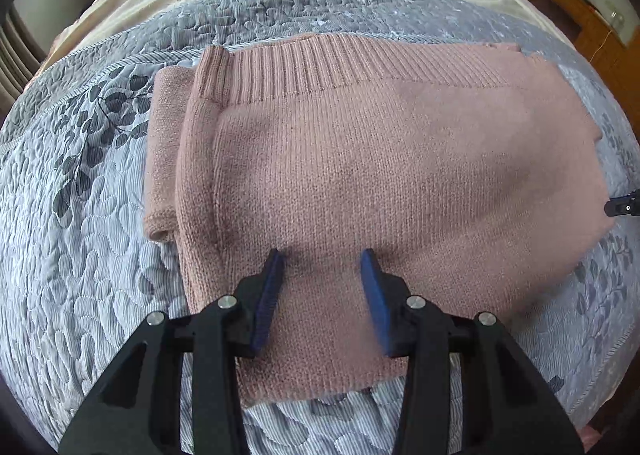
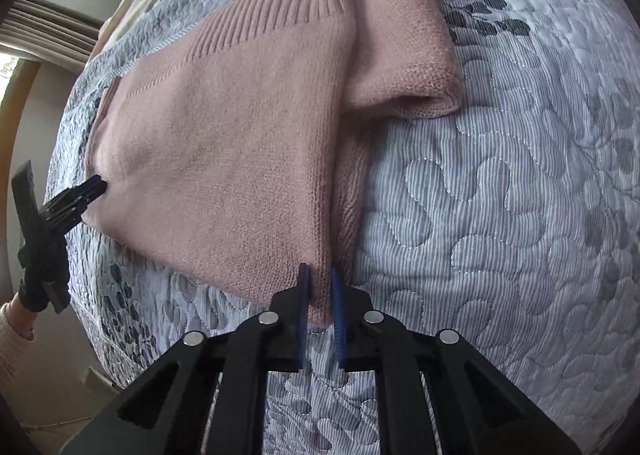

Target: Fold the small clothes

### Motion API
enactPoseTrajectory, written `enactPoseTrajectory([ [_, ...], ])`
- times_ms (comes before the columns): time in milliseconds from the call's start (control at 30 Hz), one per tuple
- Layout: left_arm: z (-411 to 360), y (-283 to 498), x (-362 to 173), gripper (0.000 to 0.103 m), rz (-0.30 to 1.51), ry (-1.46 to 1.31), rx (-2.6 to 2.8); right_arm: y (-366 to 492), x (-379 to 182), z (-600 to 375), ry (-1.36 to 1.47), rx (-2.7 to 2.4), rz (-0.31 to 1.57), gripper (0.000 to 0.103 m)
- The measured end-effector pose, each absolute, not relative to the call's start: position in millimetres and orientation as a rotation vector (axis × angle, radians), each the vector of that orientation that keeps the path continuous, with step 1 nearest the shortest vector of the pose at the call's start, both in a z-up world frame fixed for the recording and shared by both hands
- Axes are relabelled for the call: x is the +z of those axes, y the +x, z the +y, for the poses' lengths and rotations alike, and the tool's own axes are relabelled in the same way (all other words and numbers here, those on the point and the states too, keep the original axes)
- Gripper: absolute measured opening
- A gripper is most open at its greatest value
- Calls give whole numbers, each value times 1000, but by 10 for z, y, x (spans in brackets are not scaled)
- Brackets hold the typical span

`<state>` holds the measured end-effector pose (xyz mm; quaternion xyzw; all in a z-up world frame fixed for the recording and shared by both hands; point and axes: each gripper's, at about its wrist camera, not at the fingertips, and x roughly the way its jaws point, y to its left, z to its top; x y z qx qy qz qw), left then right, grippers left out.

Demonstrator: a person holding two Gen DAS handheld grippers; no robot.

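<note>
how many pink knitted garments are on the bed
1: a pink sweater lying part-folded on the grey quilt, one sleeve sticking out at its side. The right gripper pinches its edge; the left gripper is open above it.

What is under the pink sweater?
The pink sweater lies on a grey quilt, a sleeve sticking out beneath. Anything else underneath is covered.

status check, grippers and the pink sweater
Left gripper open over the pink sweater, near edge. Right gripper shut on its corner. Sweater part-folded on the grey quilt, sleeve sticking out. Nothing in the way.
</note>
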<state>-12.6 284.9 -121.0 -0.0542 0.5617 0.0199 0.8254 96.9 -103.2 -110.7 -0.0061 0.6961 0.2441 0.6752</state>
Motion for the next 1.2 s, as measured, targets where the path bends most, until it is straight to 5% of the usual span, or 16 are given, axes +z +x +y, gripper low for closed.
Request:
enactPoseTrajectory([
  [133, 2865, -88, -1130, 41, 1202, -141, 43, 1042, -996, -1032, 19, 565, 1566, 19],
  [300, 2821, 59, -894, 48, 1156, -191, 26, 1308, -704, -1186, 113, 538, 1478, 58],
  [400, 2753, 215, -811, 49, 1132, -219, 12, 1547, -671, -1256, 151, 528, 1452, 71],
  [867, 2703, 626, -1089, 50, 1178, -369, 1, 1960, -1345, -1272, 422, 579, 1532, 70],
  [1200, 2723, 653, -1182, 52, 1178, -391, -1, 2135, -1454, -1196, 452, 605, 1504, 31],
])
